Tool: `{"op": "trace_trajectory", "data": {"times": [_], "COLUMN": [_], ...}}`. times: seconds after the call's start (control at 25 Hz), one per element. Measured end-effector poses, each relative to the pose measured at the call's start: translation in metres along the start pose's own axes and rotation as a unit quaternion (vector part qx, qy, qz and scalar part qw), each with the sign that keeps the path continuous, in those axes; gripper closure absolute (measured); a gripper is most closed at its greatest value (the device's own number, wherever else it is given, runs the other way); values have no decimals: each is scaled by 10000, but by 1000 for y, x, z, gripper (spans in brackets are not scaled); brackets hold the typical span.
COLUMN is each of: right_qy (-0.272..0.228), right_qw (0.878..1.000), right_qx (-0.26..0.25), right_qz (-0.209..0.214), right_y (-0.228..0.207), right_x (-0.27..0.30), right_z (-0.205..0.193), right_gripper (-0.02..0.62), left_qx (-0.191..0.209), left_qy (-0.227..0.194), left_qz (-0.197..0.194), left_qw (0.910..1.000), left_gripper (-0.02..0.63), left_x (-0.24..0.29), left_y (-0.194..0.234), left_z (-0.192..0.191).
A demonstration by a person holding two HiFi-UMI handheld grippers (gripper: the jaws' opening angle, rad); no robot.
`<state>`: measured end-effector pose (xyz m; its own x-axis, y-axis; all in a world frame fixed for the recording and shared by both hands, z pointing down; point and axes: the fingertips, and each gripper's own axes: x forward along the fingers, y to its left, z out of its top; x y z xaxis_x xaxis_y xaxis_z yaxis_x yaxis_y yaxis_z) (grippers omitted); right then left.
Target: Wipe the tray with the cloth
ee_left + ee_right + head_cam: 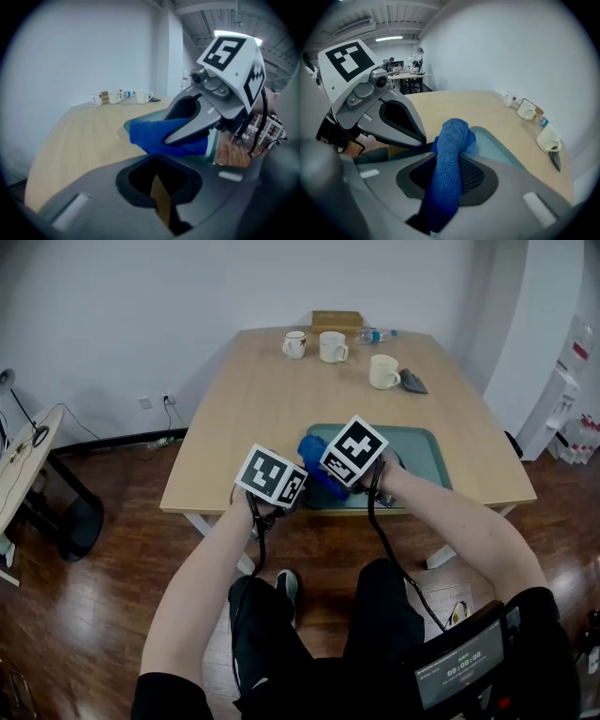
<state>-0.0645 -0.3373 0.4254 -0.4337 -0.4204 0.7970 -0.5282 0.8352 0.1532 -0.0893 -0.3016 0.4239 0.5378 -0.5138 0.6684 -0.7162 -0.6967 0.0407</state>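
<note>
A blue cloth (315, 472) (450, 154) is bunched between the jaws of my right gripper (354, 452) (449, 187), which is shut on it. The cloth hangs over the near left corner of the teal tray (424, 452) (499, 149) on the wooden table. My left gripper (273, 478) (161, 199) is just left of the right one, at the table's front edge. Its jaws are shut with nothing between them. In the left gripper view the right gripper (197, 119) presses the cloth (159, 136) at the tray's rim (213, 145).
Three white mugs (294, 344) (333, 347) (383, 372) stand at the far end of the table, with a dark item (413, 382), a plastic bottle (373, 335) and a brown box (337, 321). A side desk (23, 465) is at the left.
</note>
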Motion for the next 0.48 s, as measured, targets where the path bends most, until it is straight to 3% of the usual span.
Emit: {"op": "trace_trajectory", "data": {"times": [0.12,0.28,0.48], "right_qy": [20,-27,236], "right_qw": [9999,9998,9975], "right_qx": [-121,132,556], "right_qz": [-93,-146,-380], "right_y": [5,-12,-67], "right_x": [3,-17,-52], "right_z": [1,-20,-75], "right_gripper": [476,477,476], "left_qx": [38,40,122], "left_qy": [-22,-24,53], "left_qz": [22,-11,-62], "left_qw": [10000,10000,9999], "left_gripper": [603,603,603], "left_x": [-1,-2,-1], "left_y": [2,4,6], "left_z": [-5,-7,4]}}
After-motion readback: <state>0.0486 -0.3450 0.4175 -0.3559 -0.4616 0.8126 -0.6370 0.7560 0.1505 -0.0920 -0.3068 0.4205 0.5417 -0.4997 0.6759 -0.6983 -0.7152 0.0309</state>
